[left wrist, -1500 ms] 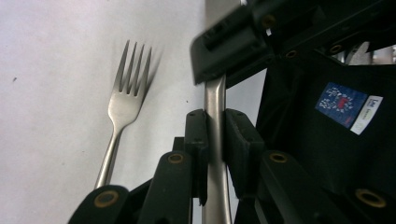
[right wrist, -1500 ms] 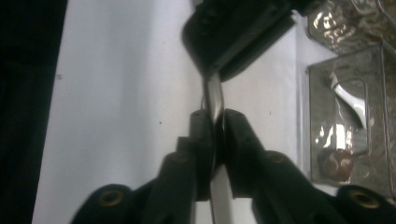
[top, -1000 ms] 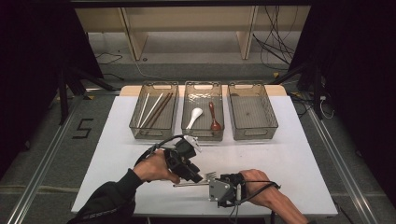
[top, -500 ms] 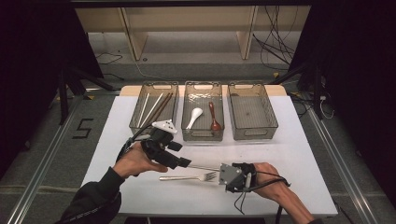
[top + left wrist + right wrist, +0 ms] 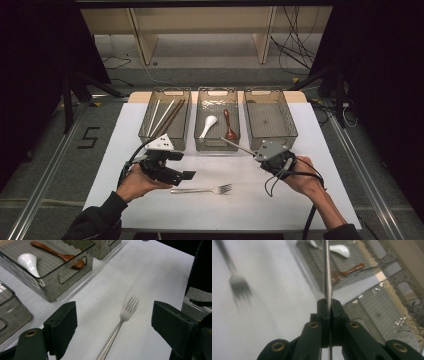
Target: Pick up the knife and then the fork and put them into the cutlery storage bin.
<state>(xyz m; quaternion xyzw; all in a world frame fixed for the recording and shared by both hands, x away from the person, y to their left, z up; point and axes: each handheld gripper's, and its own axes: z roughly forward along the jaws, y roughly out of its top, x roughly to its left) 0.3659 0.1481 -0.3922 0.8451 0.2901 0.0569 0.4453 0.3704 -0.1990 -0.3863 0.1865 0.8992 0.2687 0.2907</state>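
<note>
A silver fork (image 5: 202, 190) (image 5: 126, 311) lies flat on the white table, tines to the right. My left gripper (image 5: 181, 166) (image 5: 113, 308) hovers just above its handle end. Its jaws have just been opening and now stand wide apart, with the fork below the gap and untouched. My right gripper (image 5: 257, 155) (image 5: 328, 302) is shut on a slim metal utensil (image 5: 237, 147) (image 5: 326, 270). The shaft sticks out toward the front of the middle bin (image 5: 200, 145), and its other end is hidden. The fork on the table (image 5: 238, 285) is blurred in the right gripper view.
Three smoky plastic bins stand in a row at the back. The left bin (image 5: 145, 131) holds chopsticks (image 5: 165, 117). The middle one holds a white spoon (image 5: 207, 126) and a brown spoon (image 5: 228, 125). The right bin (image 5: 292, 131) holds nothing. The table's front edge is close to both forearms.
The grippers have drawn apart from the table's centre. The left one went left and opened, leaving a fork on the table. The right one rose up and right with its utensil.
</note>
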